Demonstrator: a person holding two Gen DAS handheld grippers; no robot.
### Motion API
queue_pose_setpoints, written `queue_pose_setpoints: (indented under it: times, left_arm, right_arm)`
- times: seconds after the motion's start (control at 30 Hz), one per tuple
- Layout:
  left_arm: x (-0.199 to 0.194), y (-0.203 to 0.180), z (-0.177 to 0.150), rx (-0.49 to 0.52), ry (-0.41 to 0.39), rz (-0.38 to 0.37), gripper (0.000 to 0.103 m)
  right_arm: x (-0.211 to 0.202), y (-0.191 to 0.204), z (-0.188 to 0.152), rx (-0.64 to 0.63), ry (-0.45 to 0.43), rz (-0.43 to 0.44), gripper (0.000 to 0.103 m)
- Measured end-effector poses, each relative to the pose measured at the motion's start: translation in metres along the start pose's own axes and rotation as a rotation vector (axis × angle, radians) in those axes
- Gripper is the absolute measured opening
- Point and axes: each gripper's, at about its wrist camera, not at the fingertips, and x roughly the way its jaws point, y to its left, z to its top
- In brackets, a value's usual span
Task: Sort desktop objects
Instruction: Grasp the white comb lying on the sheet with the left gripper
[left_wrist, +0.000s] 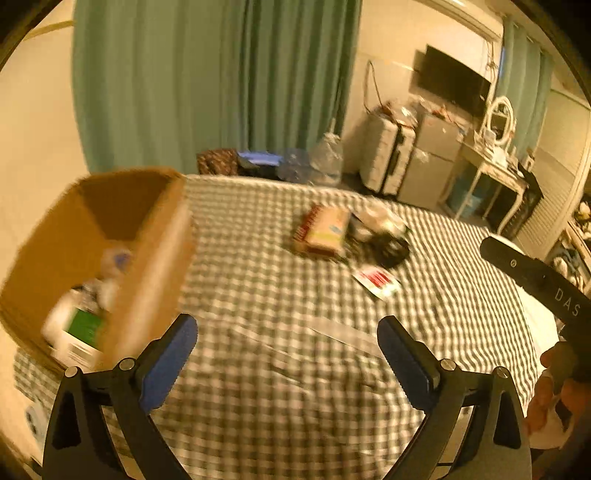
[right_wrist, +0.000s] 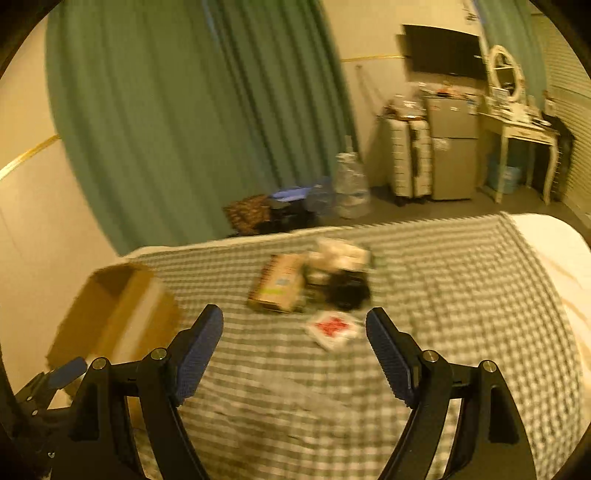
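Both the left gripper (left_wrist: 287, 354) and right gripper (right_wrist: 294, 345) hovered with jaws spread, empty, over the checked cloth (left_wrist: 258, 387). A tan flat packet (right_wrist: 277, 283), black bundle (right_wrist: 349, 291) and red-and-white sachet (right_wrist: 332, 328) lay together mid-cloth; the open brown cardboard box (left_wrist: 147, 266) stood left.

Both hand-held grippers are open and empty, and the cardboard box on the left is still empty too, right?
Not quite. The cardboard box already holds items, including a green-and-white package, as the left wrist view shows. The left hand-held gripper and the right hand-held gripper are open and empty.

Green-white check cloth (left_wrist: 280, 369), brown box (left_wrist: 155, 266), red-white packet (right_wrist: 332, 328) (blue tool pads).
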Motion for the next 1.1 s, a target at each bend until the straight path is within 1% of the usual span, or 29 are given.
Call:
queue_pose_setpoints:
  times: [0.13, 0.2, 0.27, 0.37, 0.43, 0.53, 0.6, 0.7, 0.77, 0.83, 0.93, 1.0, 1.03, 1.1]
  left_arm:
    - [0.032, -0.035, -0.017, 0.04, 0.039, 0.028, 0.1]
    - [0.053, -0.05, -0.026, 0.05, 0.074, 0.037, 0.1]
    - [0.073, -0.063, -0.035, 0.043, 0.107, 0.026, 0.1]
    - [0.101, -0.08, -0.046, 0.033, 0.165, -0.035, 0.1]
    - [0.119, -0.094, -0.054, 0.033, 0.197, -0.054, 0.1]
    - [0.142, -0.106, -0.061, 0.036, 0.245, -0.057, 0.1]
    - [0.156, -0.112, -0.063, 0.047, 0.271, -0.033, 0.1]
    - [0.172, -0.104, -0.057, 0.055, 0.278, -0.001, 0.1]
    - [0.177, -0.087, -0.049, 0.021, 0.264, 0.038, 0.1]
    - [0.182, -0.061, -0.041, -0.039, 0.266, 0.076, 0.1]
    - [0.185, -0.026, -0.034, -0.114, 0.282, 0.079, 0.1]
    - [0.182, -0.01, -0.032, -0.125, 0.286, 0.101, 0.1]
    - [0.18, -0.006, -0.032, -0.128, 0.29, 0.1, 0.1]
    - [0.173, -0.005, -0.034, -0.14, 0.298, 0.064, 0.1]
  right_arm:
    - [0.001, -0.04, -0.008, 0.059, 0.004, -0.036, 0.08]
    - [0.002, -0.053, -0.011, 0.079, 0.007, -0.037, 0.08]
    - [0.006, -0.064, -0.014, 0.082, 0.011, -0.047, 0.08]
    - [0.014, -0.077, -0.017, 0.113, 0.022, -0.052, 0.08]
    - [0.02, -0.082, -0.019, 0.129, 0.036, -0.041, 0.08]
    - [0.032, -0.086, -0.022, 0.118, 0.057, -0.042, 0.08]
    - [0.039, -0.087, -0.024, 0.114, 0.073, -0.032, 0.08]
    - [0.046, -0.088, -0.027, 0.124, 0.091, -0.026, 0.08]
    - [0.049, -0.093, -0.029, 0.13, 0.098, -0.027, 0.08]
    - [0.052, -0.095, -0.03, 0.138, 0.104, -0.032, 0.08]
    - [0.058, -0.096, -0.031, 0.15, 0.117, -0.035, 0.08]
    - [0.062, -0.095, -0.033, 0.147, 0.129, -0.042, 0.08]
    - [0.064, -0.094, -0.033, 0.142, 0.132, -0.046, 0.08]
    - [0.066, -0.091, -0.033, 0.133, 0.138, -0.055, 0.08]
